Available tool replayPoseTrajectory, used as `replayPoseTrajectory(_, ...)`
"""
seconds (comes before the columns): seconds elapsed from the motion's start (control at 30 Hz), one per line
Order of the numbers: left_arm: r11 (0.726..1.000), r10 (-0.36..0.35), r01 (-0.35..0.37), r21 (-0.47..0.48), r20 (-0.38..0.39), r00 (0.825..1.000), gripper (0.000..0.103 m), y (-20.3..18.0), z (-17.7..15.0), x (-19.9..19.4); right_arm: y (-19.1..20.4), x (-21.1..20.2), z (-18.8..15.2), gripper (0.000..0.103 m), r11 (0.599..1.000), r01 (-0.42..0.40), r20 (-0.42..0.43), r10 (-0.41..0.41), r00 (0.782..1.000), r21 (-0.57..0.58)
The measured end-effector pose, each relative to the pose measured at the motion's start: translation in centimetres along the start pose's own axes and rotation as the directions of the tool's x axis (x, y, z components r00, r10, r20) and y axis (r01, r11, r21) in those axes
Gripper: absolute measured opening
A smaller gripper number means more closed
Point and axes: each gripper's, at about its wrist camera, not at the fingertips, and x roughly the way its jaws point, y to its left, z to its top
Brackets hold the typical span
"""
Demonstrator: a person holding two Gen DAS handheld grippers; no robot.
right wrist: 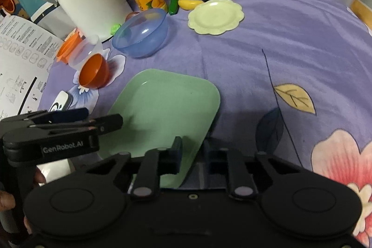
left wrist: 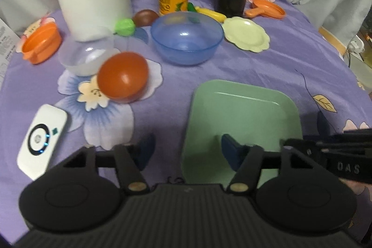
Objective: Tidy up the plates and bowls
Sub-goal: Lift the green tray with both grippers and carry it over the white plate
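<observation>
Plate: square pale-green plastic plate (right wrist: 162, 108) on purple floral cloth (right wrist: 267, 50).
Right gripper (right wrist: 191, 152): jaws clamped on its near corner.
Left gripper (left wrist: 187, 150): jaws apart astride its left edge.
Progress: scalloped plate (left wrist: 246, 33), blue bowl (left wrist: 187, 37), orange bowl (left wrist: 123, 76), clear bowl (left wrist: 84, 57) scattered, unstacked.

I see the square plate (left wrist: 241, 122) nearest me on the cloth (left wrist: 267, 62), 1 tipped bowl (left wrist: 123, 76) to its left, a bigger bowl (left wrist: 187, 37) behind, a scalloped plate (left wrist: 246, 34) right of that.
</observation>
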Motion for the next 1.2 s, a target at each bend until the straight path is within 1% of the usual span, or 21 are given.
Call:
replayPoseTrajectory(0.03,1.000,-0.007,0.007,-0.001,-0.004,1.000,0.051,-0.1,0.0,0.1,0.0,0.1,0.1,0.015,1.000,0.000,0.003,0.000,1.000,-0.003)
replayPoseTrajectory(0.1,1.000,-0.029,0.029,-0.004,-0.015,0.999,0.037,-0.3,-0.1,0.3,0.0,0.3,0.6,0.015,1.000,-0.001,0.008,0.001,1.000,-0.010)
replayPoseTrajectory(0.17,1.000,-0.027,0.027,-0.001,-0.017,0.999,0.034,-0.6,-0.3,0.3,0.0,0.6,1.2,0.015,1.000,0.002,0.009,-0.002,1.000,-0.020)
replayPoseTrajectory(0.27,1.000,-0.026,0.025,-0.007,-0.015,1.000,0.034,-0.8,-0.5,0.2,0.2,1.4,2.2,0.015,0.999,0.026,0.015,-0.026,1.000,-0.025)
replayPoseTrajectory(0.37,0.999,-0.031,0.031,-0.012,-0.023,0.999,0.034,-0.7,-0.5,0.1,0.0,1.9,2.7,0.015,0.999,0.026,0.021,-0.026,0.999,-0.031)
replayPoseTrajectory(0.43,1.000,-0.022,0.022,-0.012,-0.030,0.999,0.034,-0.5,-0.4,0.4,-0.1,2.1,2.8,0.015,0.999,0.020,0.022,-0.019,1.000,-0.048)
replayPoseTrajectory(0.57,1.000,-0.008,0.008,-0.016,-0.025,1.000,0.039,-0.3,0.0,0.8,-0.1,2.2,2.7,0.015,0.996,0.014,0.032,-0.012,0.999,-0.084)
replayPoseTrajectory(0.6,1.000,-0.004,0.003,-0.016,-0.025,1.000,0.042,-0.3,0.1,0.9,0.0,2.2,2.6,0.015,0.996,0.015,0.036,-0.012,0.999,-0.092)
replayPoseTrajectory(0.63,1.000,0.001,-0.002,-0.014,-0.023,1.000,0.043,-0.4,0.1,1.0,0.0,2.2,2.5,0.015,0.995,0.018,0.039,-0.014,0.999,-0.100)
replayPoseTrajectory(0.7,1.000,0.005,-0.005,-0.012,-0.019,1.000,0.044,-0.5,0.2,1.1,0.2,2.2,2.5,0.016,0.992,0.022,0.048,-0.016,0.999,-0.125)
replayPoseTrajectory(0.87,1.000,0.007,-0.007,-0.010,-0.014,1.000,0.045,-0.6,0.3,1.2,0.3,2.3,2.1,0.017,0.990,0.030,0.091,-0.017,0.996,-0.137)
replayPoseTrajectory(0.93,1.000,0.004,-0.004,-0.009,-0.015,1.000,0.044,-0.6,0.3,1.3,0.6,2.3,1.9,0.018,0.988,0.047,0.102,-0.032,0.994,-0.147)
replayPoseTrajectory(1.0,1.000,-0.005,0.004,-0.010,-0.014,1.000,0.036,-0.8,0.3,1.2,0.9,2.3,1.9,0.019,0.988,0.060,0.102,-0.046,0.994,-0.143)
replayPoseTrajectory(1.1,1.000,0.017,-0.018,-0.016,-0.012,1.000,0.031,-0.8,0.2,0.8,1.1,2.2,2.1,0.020,0.988,0.068,0.087,-0.056,0.995,-0.136)
replayPoseTrajectory(1.2,0.999,0.019,-0.020,-0.031,-0.014,1.000,0.027,-0.6,0.1,0.2,1.1,1.8,1.8,0.019,0.990,0.066,0.077,-0.056,0.995,-0.128)
